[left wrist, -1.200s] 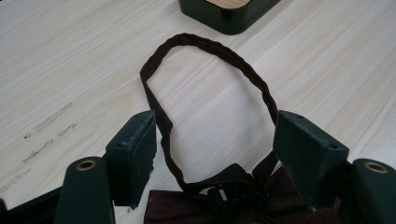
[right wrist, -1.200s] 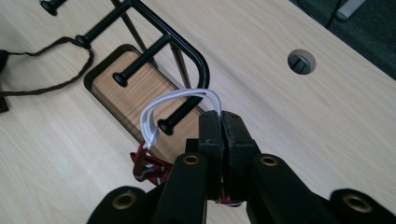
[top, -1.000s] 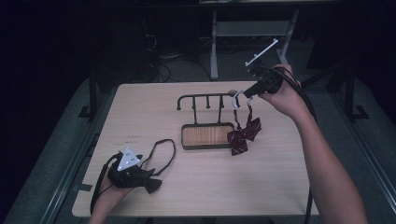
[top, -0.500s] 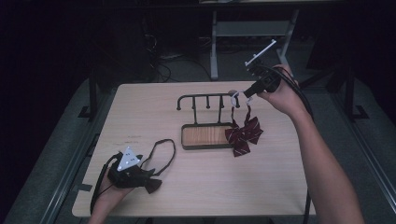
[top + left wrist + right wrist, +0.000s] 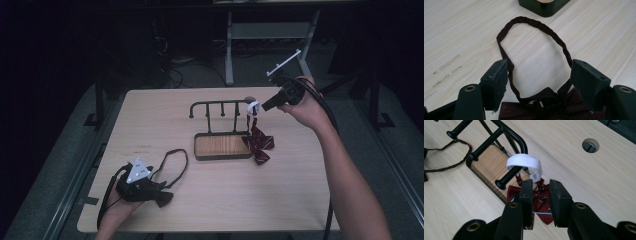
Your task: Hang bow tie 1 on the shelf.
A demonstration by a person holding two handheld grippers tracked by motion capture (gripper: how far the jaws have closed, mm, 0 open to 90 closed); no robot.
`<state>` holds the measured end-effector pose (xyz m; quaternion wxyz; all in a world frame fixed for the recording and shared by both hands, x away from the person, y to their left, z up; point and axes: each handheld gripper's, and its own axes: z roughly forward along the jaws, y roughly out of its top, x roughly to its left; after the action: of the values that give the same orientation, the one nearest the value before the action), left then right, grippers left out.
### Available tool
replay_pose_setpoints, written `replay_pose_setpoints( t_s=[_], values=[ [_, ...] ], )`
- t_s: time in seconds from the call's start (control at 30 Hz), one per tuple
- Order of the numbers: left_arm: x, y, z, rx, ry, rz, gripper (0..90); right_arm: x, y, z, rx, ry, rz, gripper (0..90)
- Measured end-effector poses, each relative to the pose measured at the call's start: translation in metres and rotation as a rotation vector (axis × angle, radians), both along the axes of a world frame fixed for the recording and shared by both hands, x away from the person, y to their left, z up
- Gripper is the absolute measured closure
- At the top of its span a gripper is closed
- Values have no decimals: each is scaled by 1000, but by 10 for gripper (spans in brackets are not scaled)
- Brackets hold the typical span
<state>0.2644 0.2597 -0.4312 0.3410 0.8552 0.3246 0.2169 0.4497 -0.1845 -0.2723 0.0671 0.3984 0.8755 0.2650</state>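
Right gripper view: right hand-held gripper (image 5: 540, 202), jaws just parting, releases white strap (image 5: 524, 162) onto rack peg (image 5: 507, 178); withdrawal likely next.

The right tongs (image 5: 541, 192) have just been opening and now stand apart, nothing pressed between them. The white band (image 5: 525, 162), pinched a second ago, now hangs over the rack's (image 5: 499, 131) end arm by itself, the red bow tie (image 5: 258, 142) dangling below it, beside the rack's base.
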Motion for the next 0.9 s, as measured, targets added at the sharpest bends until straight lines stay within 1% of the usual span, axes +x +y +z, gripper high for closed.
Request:
replay_pose_setpoints(
  t_s=[0.17,0.53,0.7,0.77,0.9],
  values=[
    [0,0,0,4,0,0,307,-4,-4,-2,19,2,1,712],
    [0,-1,0,5,-4,0,306,-13,-15,-13,42,10,0,693],
    [0,-1,-1,5,-1,1,306,-20,-20,-18,53,13,4,688],
    [0,-2,-1,-2,0,4,306,-23,-21,-22,54,17,6,687],
    [0,-1,-1,6,2,2,306,-26,-23,-28,62,21,7,685]
  ],
)
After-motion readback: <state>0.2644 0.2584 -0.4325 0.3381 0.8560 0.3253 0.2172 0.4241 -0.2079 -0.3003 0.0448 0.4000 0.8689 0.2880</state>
